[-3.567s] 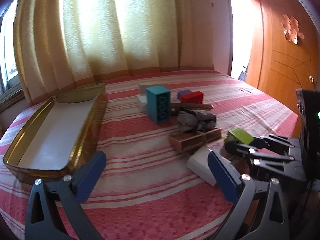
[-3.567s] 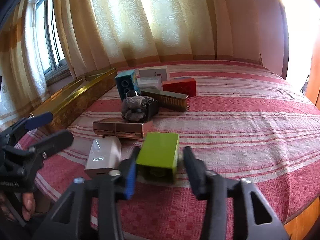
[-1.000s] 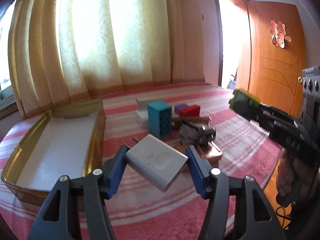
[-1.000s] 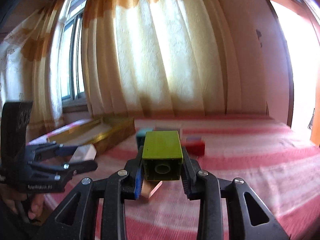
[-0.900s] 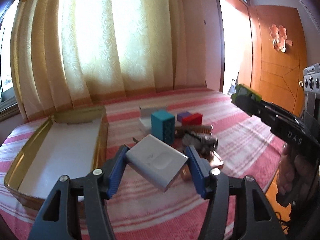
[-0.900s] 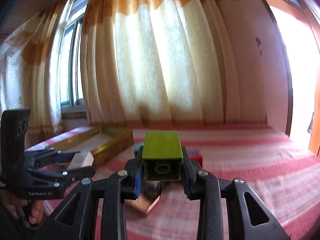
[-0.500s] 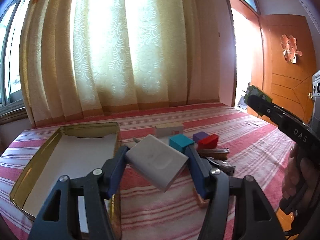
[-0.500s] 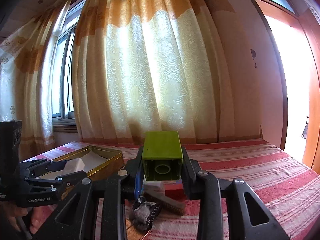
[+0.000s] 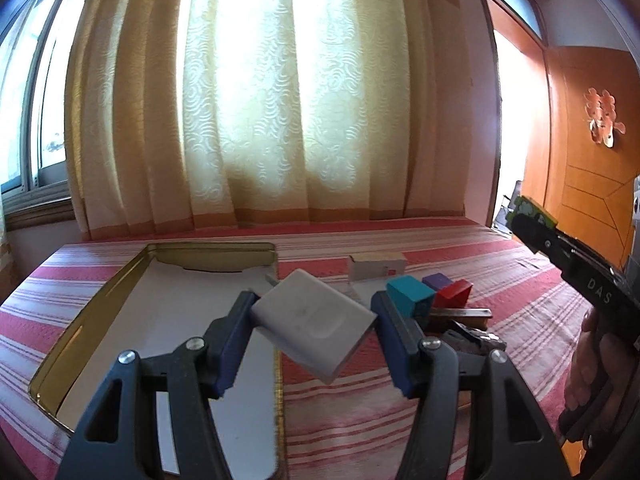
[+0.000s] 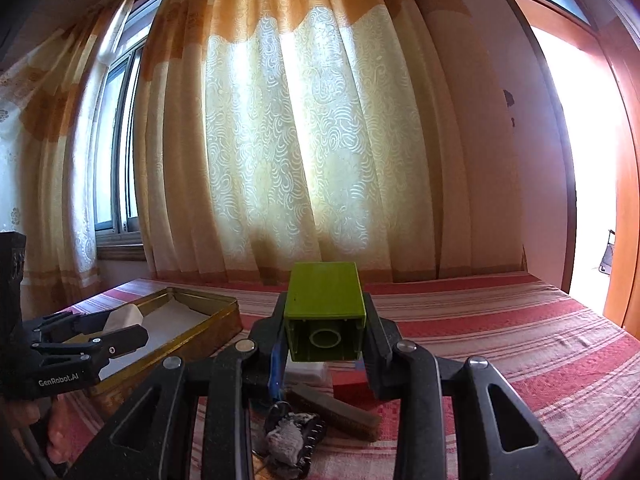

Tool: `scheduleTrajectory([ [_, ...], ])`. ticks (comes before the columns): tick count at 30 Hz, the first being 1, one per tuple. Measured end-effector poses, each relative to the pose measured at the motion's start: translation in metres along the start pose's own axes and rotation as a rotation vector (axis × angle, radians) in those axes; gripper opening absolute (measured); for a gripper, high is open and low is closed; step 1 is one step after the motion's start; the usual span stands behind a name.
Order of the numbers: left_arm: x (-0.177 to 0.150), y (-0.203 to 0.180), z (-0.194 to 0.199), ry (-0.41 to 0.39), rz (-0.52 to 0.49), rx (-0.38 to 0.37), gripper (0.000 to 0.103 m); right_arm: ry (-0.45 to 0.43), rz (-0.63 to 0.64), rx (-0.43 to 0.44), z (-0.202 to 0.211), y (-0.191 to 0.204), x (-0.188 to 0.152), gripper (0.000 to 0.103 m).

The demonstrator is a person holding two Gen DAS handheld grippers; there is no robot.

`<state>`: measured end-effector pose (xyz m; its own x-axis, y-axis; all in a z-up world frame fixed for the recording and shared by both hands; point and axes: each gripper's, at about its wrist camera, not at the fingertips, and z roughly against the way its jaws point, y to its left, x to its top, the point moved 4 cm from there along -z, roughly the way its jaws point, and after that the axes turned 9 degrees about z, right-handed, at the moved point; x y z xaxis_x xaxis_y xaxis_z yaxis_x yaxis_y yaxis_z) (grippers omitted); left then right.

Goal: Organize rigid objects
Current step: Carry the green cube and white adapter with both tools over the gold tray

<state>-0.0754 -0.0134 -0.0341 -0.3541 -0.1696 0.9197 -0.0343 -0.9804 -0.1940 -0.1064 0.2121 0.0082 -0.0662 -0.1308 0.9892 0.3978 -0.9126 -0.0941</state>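
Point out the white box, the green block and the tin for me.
white box (image 9: 316, 322), left wrist view, on its top face.
green block (image 10: 324, 294), right wrist view, on its top face.
tin (image 9: 100, 312), left wrist view, on its left rim.

Cream patterned curtain (image 9: 280, 112) with orange top band fills the back wall, 12 o'clock. Window (image 9: 28, 112) with frame and sill at 9 o'clock. Bright open doorway (image 9: 518, 132) at 2 o'clock. Orange wooden door (image 9: 588, 160) at 3 o'clock, flower decoration (image 9: 602, 122) stuck on it. Red-and-white striped bedspread (image 9: 500, 264) covers the bed from 4 to 8 o'clock.
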Motion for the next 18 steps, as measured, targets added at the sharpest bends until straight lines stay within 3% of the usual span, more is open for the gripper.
scheduleTrajectory([
  [18, 0.007, 0.045, 0.009, -0.047, 0.080, 0.084, 0.060, 0.005, 0.062, 0.083, -0.024, 0.055, 0.008, 0.034],
])
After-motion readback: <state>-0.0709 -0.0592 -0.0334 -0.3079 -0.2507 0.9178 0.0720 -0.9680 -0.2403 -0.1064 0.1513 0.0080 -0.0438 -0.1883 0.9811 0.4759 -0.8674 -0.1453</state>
